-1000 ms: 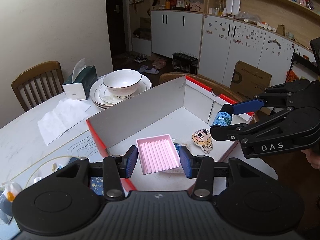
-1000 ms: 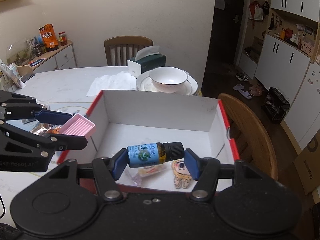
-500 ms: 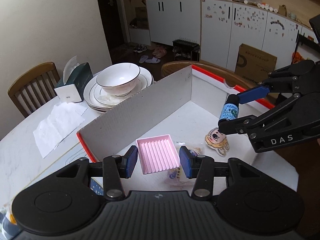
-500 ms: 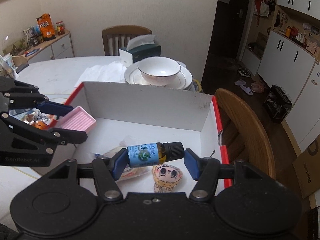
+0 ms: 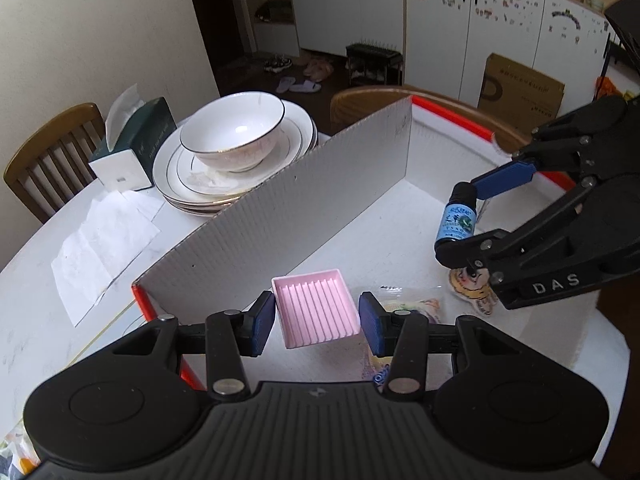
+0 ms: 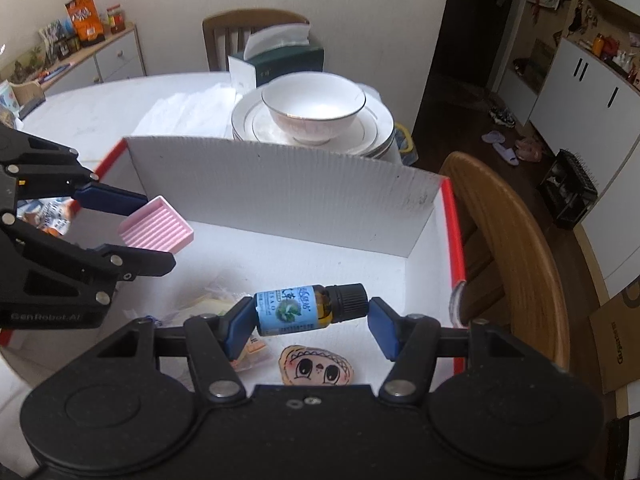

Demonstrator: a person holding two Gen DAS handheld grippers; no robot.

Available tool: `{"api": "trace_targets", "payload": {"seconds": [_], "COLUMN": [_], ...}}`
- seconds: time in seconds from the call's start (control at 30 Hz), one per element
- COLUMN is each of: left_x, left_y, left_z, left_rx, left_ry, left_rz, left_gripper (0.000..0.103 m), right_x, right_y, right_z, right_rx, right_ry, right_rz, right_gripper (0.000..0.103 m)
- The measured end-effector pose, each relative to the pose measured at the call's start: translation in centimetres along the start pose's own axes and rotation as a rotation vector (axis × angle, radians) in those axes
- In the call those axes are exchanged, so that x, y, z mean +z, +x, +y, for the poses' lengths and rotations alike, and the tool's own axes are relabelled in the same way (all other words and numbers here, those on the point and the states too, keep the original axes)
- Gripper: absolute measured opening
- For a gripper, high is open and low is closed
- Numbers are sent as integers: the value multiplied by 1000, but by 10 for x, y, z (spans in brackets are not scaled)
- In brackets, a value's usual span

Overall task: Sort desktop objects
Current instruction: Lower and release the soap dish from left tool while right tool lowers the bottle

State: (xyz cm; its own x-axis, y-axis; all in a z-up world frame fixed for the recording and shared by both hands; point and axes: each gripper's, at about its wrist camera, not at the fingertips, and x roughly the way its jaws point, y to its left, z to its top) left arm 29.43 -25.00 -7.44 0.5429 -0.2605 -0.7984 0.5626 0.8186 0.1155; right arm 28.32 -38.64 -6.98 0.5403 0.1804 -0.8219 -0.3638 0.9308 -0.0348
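At frame centre, the pink tray (image 5: 318, 312) and bottle (image 6: 306, 309) are being pinched by the left gripper (image 5: 318, 322) and right gripper (image 6: 308, 326) above the box (image 6: 280, 188), evidently for deposit.

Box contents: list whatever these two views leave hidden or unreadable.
1. Clear packet, left wrist view: partly behind a finger of the left hand-held gripper; its print is unreadable.
2. Cartoon face, right wrist view: lower edge cut off by the body of the right hand-held gripper.
3. Bottle label, both views: lettering too small to read.
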Motion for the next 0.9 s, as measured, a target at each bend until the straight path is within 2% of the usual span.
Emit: {"api": "trace_targets", "payload": {"seconds": [0.3, 0.53, 0.9], "left_x": [9, 14, 11], "left_y": [26, 44, 59], "left_z": [1, 3, 4], "left_rx": [-1, -1, -33], "left_ry": [22, 33, 26], "left_rz": [67, 122, 191], "left_gripper": [45, 45, 45], "right_x": [13, 22, 38], "right_y": [34, 50, 76], "right_z": [-7, -1, 3], "right_rx": [-7, -39, -27], "right_ry": [23, -40, -77], "right_rz": [83, 132, 208], "right_gripper": [60, 60, 60]}}
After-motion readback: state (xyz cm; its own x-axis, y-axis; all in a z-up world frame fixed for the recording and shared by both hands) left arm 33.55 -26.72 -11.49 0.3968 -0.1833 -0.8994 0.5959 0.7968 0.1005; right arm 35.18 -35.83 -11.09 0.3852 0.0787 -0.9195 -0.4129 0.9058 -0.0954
